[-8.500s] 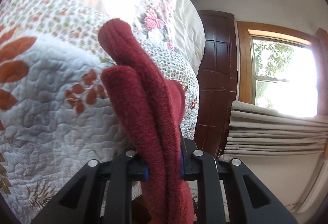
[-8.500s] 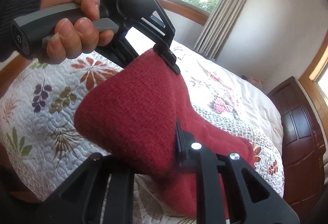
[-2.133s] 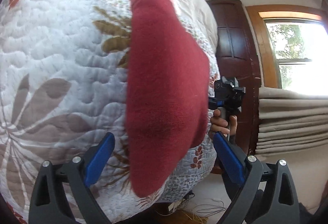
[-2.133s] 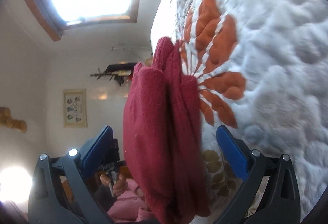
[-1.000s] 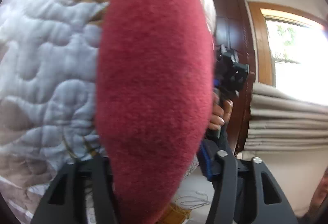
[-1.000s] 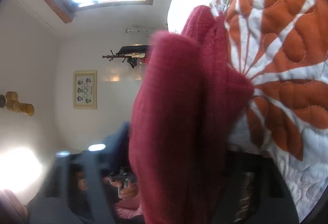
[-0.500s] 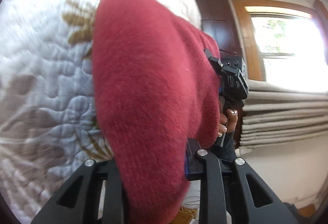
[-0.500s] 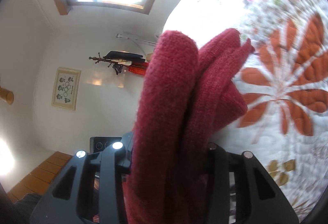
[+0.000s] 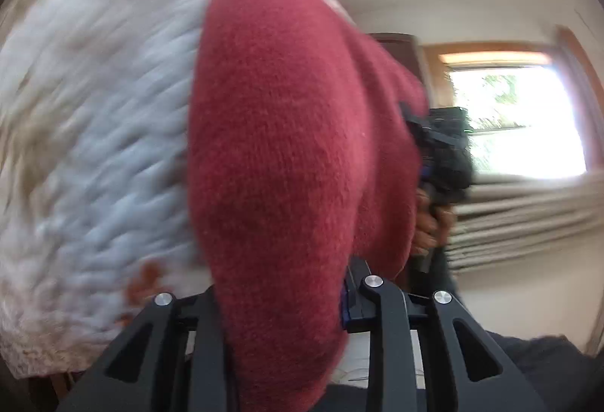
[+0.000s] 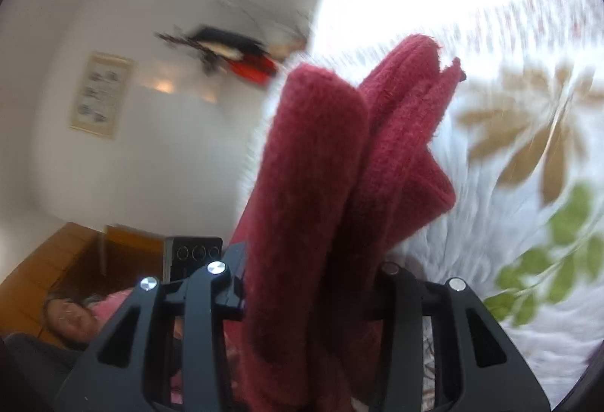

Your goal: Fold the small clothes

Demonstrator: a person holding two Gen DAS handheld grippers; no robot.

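Above the white quilted bed cover [image 9: 94, 132] with leaf prints, my left tool [image 9: 279, 302] and right tool [image 10: 309, 283] each clench one end of the thick dark-red knitted garment [image 9: 287, 132], so its folded layers stay stacked while airborne.

A bright wood-framed window [image 9: 517, 121] is seen above stacked pale curtain folds [image 9: 528, 215]. A framed picture [image 10: 100, 95] is hung on a white wall [image 10: 68, 16]; a wooden floor [image 10: 49, 268] is glimpsed.

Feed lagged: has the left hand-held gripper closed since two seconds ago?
Yes. The left hand-held gripper, then open around the red knitted garment, now clamps it off the white quilted bedspread.
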